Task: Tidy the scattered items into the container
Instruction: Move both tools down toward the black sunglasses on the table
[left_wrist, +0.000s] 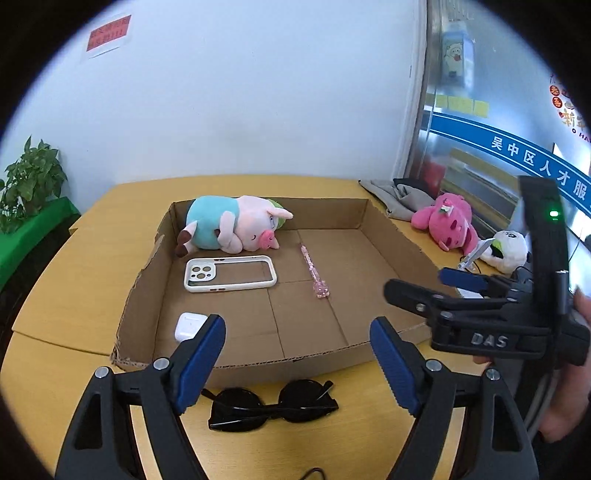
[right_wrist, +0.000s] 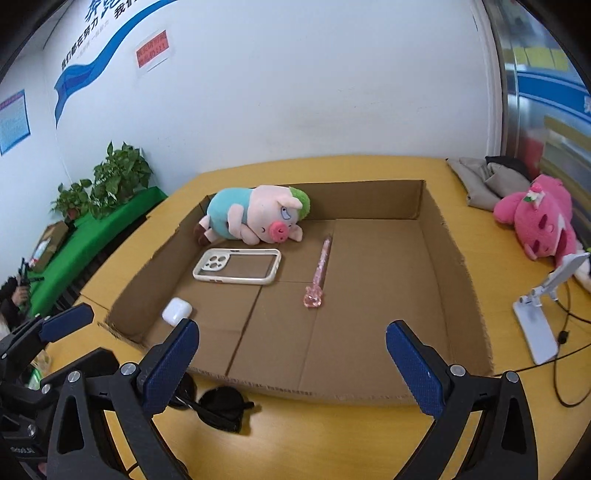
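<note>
Left wrist view: the left gripper (left_wrist: 297, 363) has its jaws released and spread wide, empty. The black round-lensed sunglasses (left_wrist: 273, 406) lie folded on the yellow wooden surface (left_wrist: 66, 295), just below and between the jaws, outside the near wall of the shallow brown cardboard box (left_wrist: 258, 360). Beyond the jaws, inside the box, lie a pink-and-teal plush pig (left_wrist: 236, 225), a white phone case (left_wrist: 231, 274), a pink translucent pen (left_wrist: 314, 271) and a white earbud case (left_wrist: 188, 326). The right gripper (left_wrist: 417, 286) hangs right of the jaws, also released.

Right wrist view: its jaws stand wide apart, empty, over the box's near wall; the sunglasses sit below the left jaw.

Likely the sunglasses go next: lower the left jaws to straddle the bridge, clench gently, then lift over the wall.
</note>
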